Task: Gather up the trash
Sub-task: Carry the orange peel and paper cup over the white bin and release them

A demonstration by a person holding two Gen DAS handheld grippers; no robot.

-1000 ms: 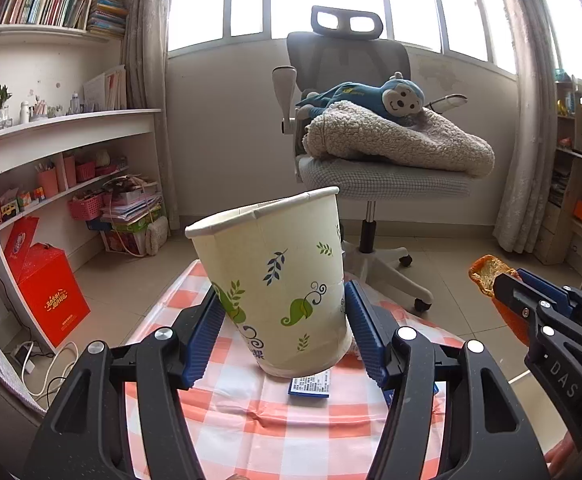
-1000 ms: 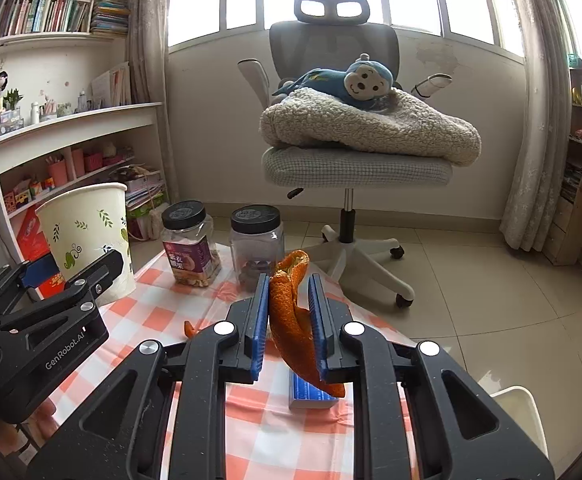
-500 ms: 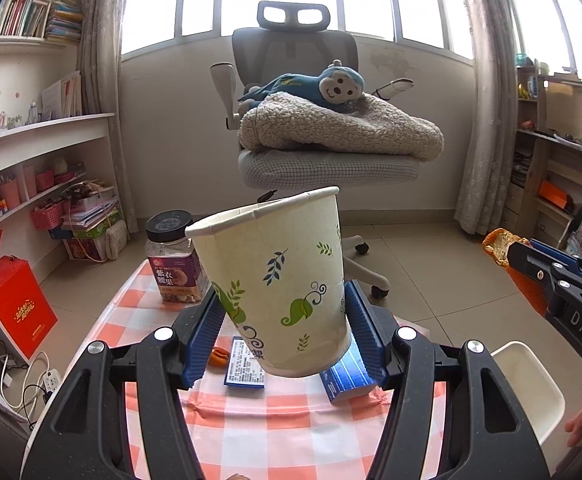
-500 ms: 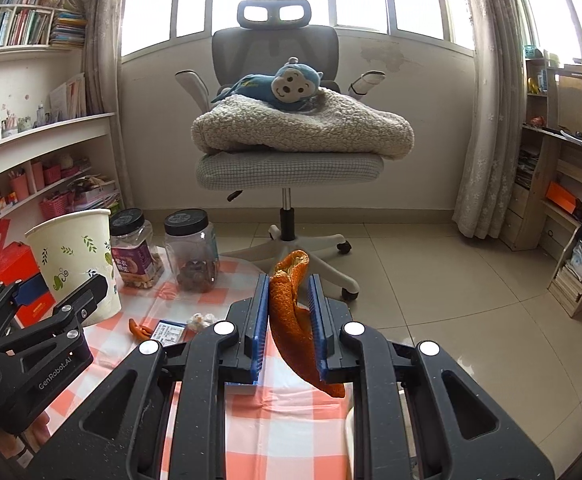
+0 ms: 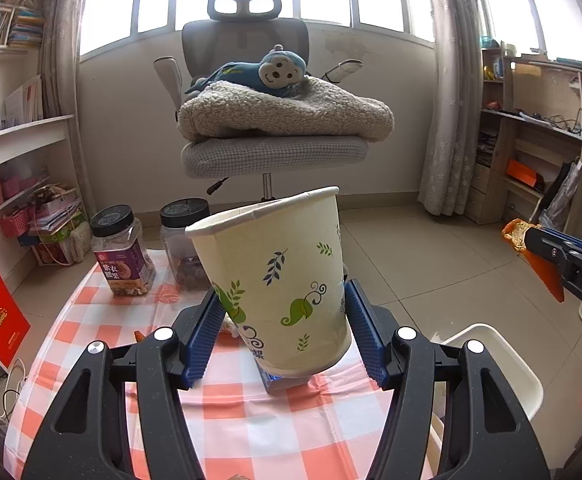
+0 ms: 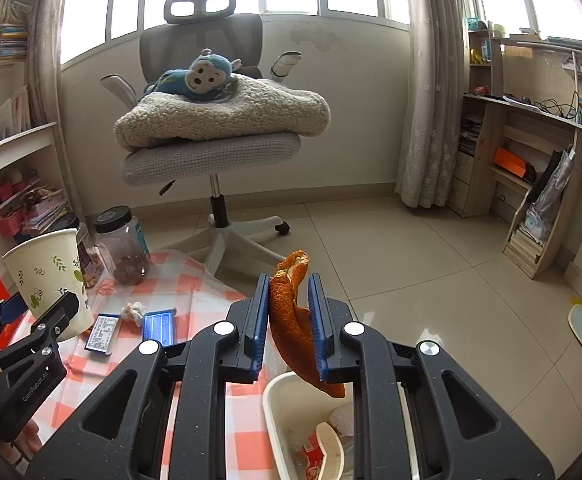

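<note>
Left gripper (image 5: 282,334): blue pads clamped on the lower sides of a paper cup (image 5: 275,280), which is tilted, mouth up and leaning away, and held clear above the table (image 5: 227,420). Right gripper (image 6: 289,326): jaws nearly together, pinching an orange peel (image 6: 291,320); the peel stands out above the pads and hangs out below them, its lower tip over the open bin (image 6: 275,416).

Bin: white, on the floor just beside the table's right edge, already holding crumpled wrappers.

Table: checked orange-and-white cloth. In the right wrist view, lying on it near the cup: a blue packet (image 6: 159,326), a printed card (image 6: 102,333), a crumpled white scrap (image 6: 133,312). Two black-lidded jars (image 5: 122,254) stand at the far edge.

Beyond the table: an office chair (image 5: 259,148) carrying a folded blanket and a blue monkey toy (image 5: 267,74). Shelves line both side walls.
</note>
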